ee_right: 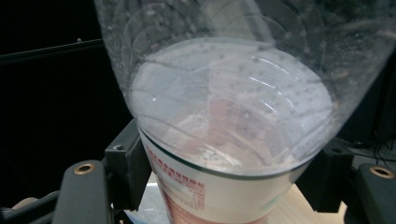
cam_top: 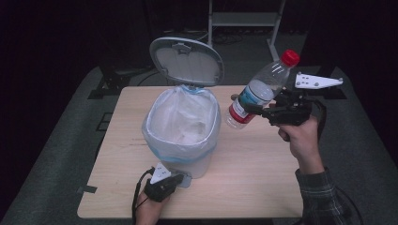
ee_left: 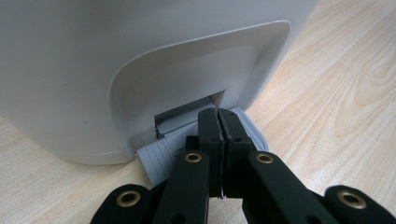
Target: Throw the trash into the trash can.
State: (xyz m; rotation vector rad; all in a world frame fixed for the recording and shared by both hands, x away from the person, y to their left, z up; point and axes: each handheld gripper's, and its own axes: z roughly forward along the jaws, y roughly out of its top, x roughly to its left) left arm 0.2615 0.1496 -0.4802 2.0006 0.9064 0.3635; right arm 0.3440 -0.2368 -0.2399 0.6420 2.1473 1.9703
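left gripper (ee_left: 218,122): closed, on pedal (ee_left: 161,156) | right gripper (cam_top: 256,109): grips bottle (cam_top: 261,88), base seemingly hidden

The bottle (ee_right: 229,121) runs off the top and bottom of the right gripper view, and its label (ee_right: 205,196) print is too blurred to read. The bin (ee_left: 140,70) is cut by the left gripper view's top and left edges. The closed jaws hide part of the grey pedal (ee_left: 161,156).
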